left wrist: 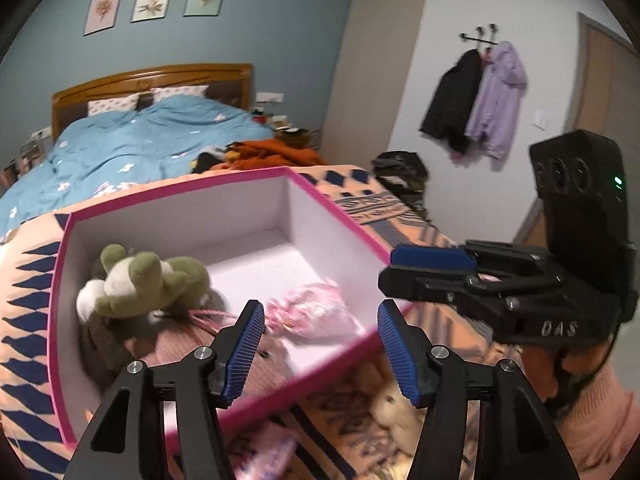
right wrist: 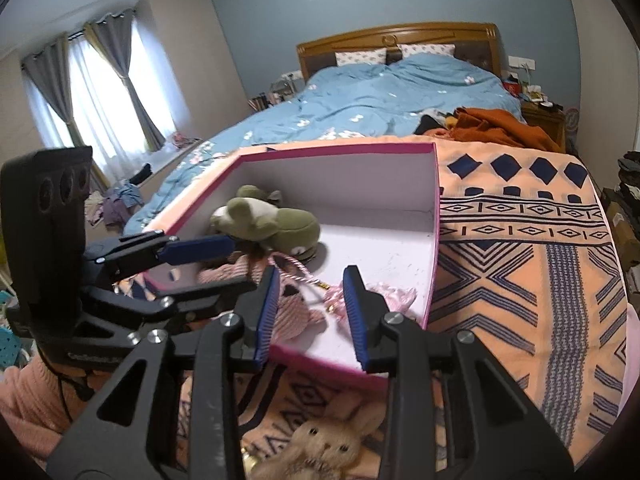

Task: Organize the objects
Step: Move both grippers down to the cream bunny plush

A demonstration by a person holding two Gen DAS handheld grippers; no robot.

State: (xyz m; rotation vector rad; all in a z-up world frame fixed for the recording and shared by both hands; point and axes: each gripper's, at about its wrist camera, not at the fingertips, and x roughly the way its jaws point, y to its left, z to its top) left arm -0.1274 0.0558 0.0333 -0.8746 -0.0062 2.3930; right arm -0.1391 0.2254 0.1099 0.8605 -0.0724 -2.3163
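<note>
Plush frog [left wrist: 144,284] at the left end of the box [left wrist: 336,208], olive green with pale patches, slumped against the wall and partly on top of a ribbed pink soft toy [left wrist: 180,344]. Just right of those, a pink drawstring pouch [left wrist: 312,328] on the white floor, with its twisted cord trailing back toward the frog. Farther right, only bare floor inside the box. Pink rim, white inside, no lid in view, set on the patterned blanket [left wrist: 400,208] at the foot of the bed.

Left gripper [left wrist: 319,305] above the near wall, fingers apart and gripping nothing. Right gripper [left wrist: 416,270] off to the right over the blanket, fingers likewise apart and empty.

Probably next in line: the tan bunny plush [left wrist: 390,404], lying on the blanket just outside the near wall and below both grippers.

- Come straight down with the fingers spread wide.
- Close on the body, not on an ear, so the toy hangs without swinging.
- Lift above the pink rim before crossing it, since a clipped wall would likely shove the light box along the blanket.
- Let go low over the bare right part, clear of the pouch cord.

Fluffy and soft by the look, likely to squash under the fingers, so squeeze firmly before lifting.
</note>
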